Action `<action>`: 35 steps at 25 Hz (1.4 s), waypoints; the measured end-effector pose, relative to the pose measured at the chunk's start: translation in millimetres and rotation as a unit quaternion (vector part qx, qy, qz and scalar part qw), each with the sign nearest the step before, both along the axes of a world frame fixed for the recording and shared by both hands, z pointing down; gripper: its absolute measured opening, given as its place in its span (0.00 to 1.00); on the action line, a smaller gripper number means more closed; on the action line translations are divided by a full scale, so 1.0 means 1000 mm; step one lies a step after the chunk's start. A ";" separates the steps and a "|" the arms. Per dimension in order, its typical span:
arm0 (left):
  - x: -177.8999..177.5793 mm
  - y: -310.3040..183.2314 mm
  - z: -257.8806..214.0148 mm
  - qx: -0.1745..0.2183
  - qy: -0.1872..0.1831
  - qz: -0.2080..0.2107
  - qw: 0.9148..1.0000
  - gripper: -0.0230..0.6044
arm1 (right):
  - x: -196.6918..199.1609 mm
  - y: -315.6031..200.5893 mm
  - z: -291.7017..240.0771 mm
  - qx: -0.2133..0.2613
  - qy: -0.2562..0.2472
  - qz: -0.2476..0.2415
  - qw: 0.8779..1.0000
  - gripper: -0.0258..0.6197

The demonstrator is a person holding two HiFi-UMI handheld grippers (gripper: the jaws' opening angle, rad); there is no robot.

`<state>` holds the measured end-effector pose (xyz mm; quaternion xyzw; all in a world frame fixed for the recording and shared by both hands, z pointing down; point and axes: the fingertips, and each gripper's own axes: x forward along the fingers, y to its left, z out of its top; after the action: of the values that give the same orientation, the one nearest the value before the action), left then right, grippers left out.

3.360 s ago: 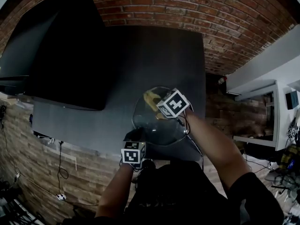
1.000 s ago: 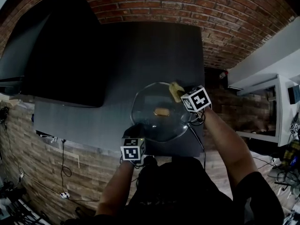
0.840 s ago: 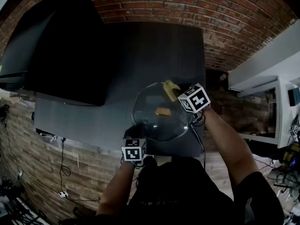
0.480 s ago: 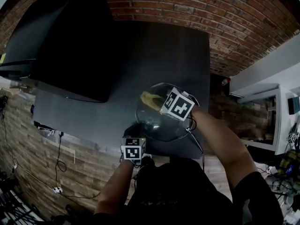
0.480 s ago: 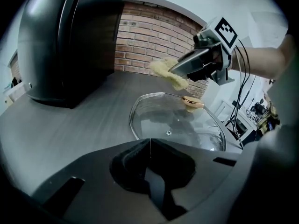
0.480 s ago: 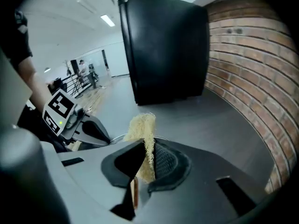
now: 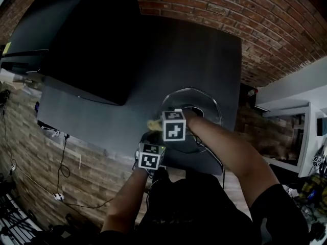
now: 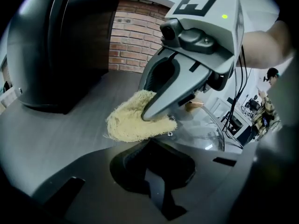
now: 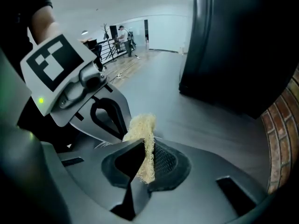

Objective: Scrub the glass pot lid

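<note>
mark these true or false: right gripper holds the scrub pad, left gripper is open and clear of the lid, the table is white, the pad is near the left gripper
1. The right gripper is shut on the scrub pad. True.
2. The left gripper is open and clear of the glass lid. False: its jaws are closed on the lid's near rim.
3. The lid lies on a white table. False: the table is dark grey.
4. The pad is pressed at the lid's edge, close to the left gripper. True.
</note>
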<state>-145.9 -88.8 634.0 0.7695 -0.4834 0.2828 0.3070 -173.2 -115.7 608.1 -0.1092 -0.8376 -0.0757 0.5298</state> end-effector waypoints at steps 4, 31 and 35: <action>-0.002 0.000 0.000 -0.021 0.017 -0.001 1.000 0.09 | -0.003 0.007 0.016 0.004 0.039 -0.036 0.999 0.12; -0.004 0.000 0.003 -0.032 0.012 -0.016 0.999 0.09 | 0.075 -0.150 0.014 -0.032 0.025 0.315 0.948 0.12; -0.005 -0.001 0.004 -0.032 0.015 -0.021 0.999 0.09 | 0.110 -0.159 0.023 -0.055 0.028 0.363 0.930 0.12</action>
<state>-150.7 -89.7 637.7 0.7533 -0.4851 0.2801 0.3446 -63.4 -274.3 630.6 0.1712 -0.8076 0.1715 0.5376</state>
